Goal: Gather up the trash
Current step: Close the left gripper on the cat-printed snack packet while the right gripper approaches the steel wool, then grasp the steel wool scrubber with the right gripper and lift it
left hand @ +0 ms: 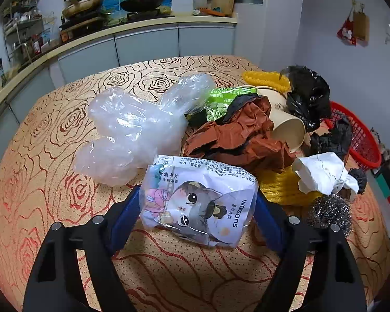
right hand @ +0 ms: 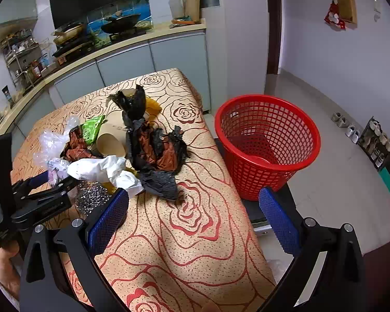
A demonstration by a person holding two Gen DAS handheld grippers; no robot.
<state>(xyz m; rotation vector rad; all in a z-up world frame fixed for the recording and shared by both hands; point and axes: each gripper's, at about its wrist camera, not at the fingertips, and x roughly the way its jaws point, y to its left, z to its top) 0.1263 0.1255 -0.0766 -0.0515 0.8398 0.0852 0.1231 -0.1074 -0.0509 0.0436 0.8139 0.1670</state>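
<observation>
Left gripper (left hand: 197,202): jaws wide, one blue pad on either side of the cat-print wrapper (left hand: 199,200). Whether the pads already press on the film cannot be told; the wrapper looks uncrushed and rests on the rose-patterned tablecloth (left hand: 52,156).

The wrapper lies at the near edge of the trash heap. Beyond it sit the crumpled brown paper (left hand: 236,132) and the paper cup (left hand: 286,122) on its side; a clear plastic bag (left hand: 132,130) lies beside it on the cabinet side, and a white tissue (left hand: 322,171) and steel scourer (left hand: 330,213) on the basket side.

Handling, as a judgement: the wrapper is thin, light, glossy film, likely slippery and easily collapsed. A grip across its puffed middle should crease it and hold better than a pinch at one sealed edge.

Right gripper (right hand: 192,208): jaws wide and empty, above bare cloth, between the wrapper's heap and the red basket (right hand: 267,145), which stands off the table's far side and looks empty.
</observation>
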